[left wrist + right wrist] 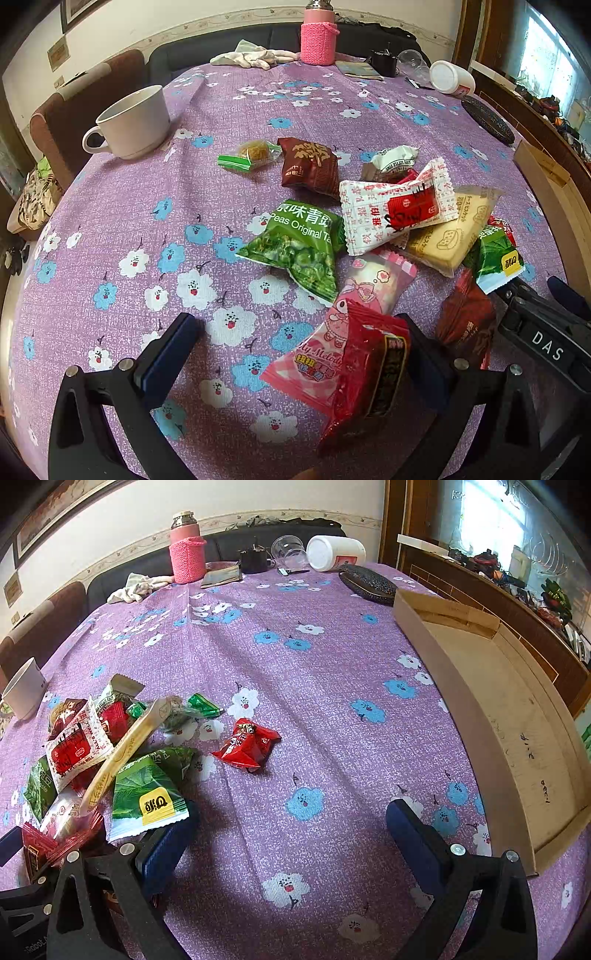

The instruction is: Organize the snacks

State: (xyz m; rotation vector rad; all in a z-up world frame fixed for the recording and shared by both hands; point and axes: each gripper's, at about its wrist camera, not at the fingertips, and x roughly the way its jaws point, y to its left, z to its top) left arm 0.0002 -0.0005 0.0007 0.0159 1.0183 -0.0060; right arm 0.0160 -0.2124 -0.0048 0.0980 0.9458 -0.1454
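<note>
Looking along the left gripper [299, 354], its fingers spread wide over the desk [122, 206]; a red packet [369, 373] leans on the right finger, ungripped, snack pile [354, 229] unsorted. Along the right gripper [288, 834], equally wide and holding nothing, the cardboard box [517, 716] shows no snacks, so sorting looks barely begun.

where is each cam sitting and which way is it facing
Left wrist: on the left tool, low over the table, facing the snack pile and mug; both its fingers show, open, plus the right tool.
Right wrist: on the right tool, facing bare tablecloth and the box; open fingers show.
Shared: pile, mug, pink bottle.
</note>
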